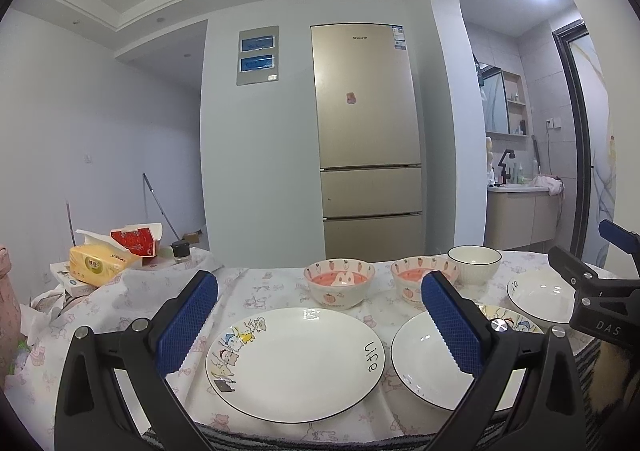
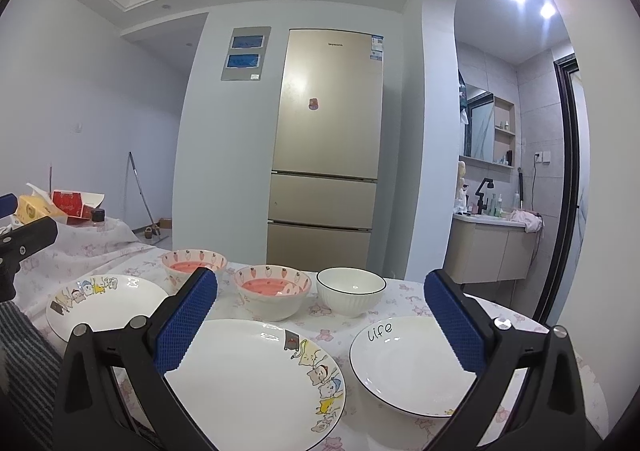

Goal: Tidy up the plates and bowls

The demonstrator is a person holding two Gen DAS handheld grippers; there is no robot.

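Three white plates lie in a row on the floral tablecloth. A cartoon plate (image 1: 296, 363) (image 2: 108, 303) is on the left, another cartoon plate (image 1: 428, 367) (image 2: 256, 383) is in the middle, and a "life" plate (image 1: 544, 299) (image 2: 408, 363) is on the right. Behind them stand two strawberry bowls (image 1: 340, 287) (image 1: 412, 279) (image 2: 192, 265) (image 2: 272, 291) and a white ribbed bowl (image 1: 474, 263) (image 2: 352, 291). My left gripper (image 1: 320, 283) hovers open over the left plate. My right gripper (image 2: 320, 277) hovers open between the middle and right plates. Neither holds anything.
At the table's far left are a yellow tissue pack (image 1: 96, 259), a red box (image 1: 136, 239) and a small jar (image 1: 181, 251). A striped cloth (image 1: 280, 439) runs along the near table edge. A gold fridge (image 1: 364, 131) stands behind the table.
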